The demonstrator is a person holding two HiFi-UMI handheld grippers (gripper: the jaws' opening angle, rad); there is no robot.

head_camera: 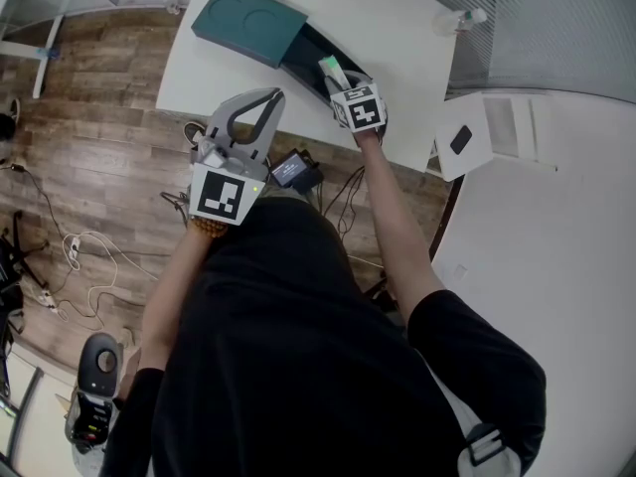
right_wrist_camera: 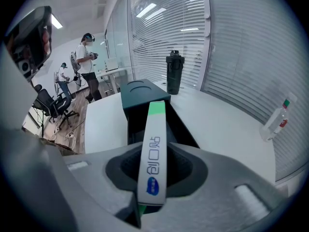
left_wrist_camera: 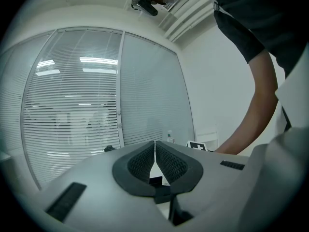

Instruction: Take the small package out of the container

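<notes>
A dark teal container (head_camera: 248, 23) lies on the white table (head_camera: 407, 38), its drawer part (head_camera: 310, 60) pulled open toward me. My right gripper (head_camera: 338, 79) hangs over that open end, shut on the small package (head_camera: 331, 70), a slim white box with a green tip. In the right gripper view the package (right_wrist_camera: 153, 149) stands out between the jaws of the right gripper (right_wrist_camera: 153, 170), above the container (right_wrist_camera: 140, 98). My left gripper (head_camera: 270, 95) is at the table's near edge, shut and holding nothing. In its own view the left gripper (left_wrist_camera: 154, 146) shows its pads touching.
A black bottle (right_wrist_camera: 174, 73) stands at the table's far side and a clear bottle (right_wrist_camera: 276, 120) lies to the right. A second white table (head_camera: 537, 237) with a dark phone (head_camera: 460, 139) is on the right. Cables (head_camera: 70, 251) run over the wooden floor.
</notes>
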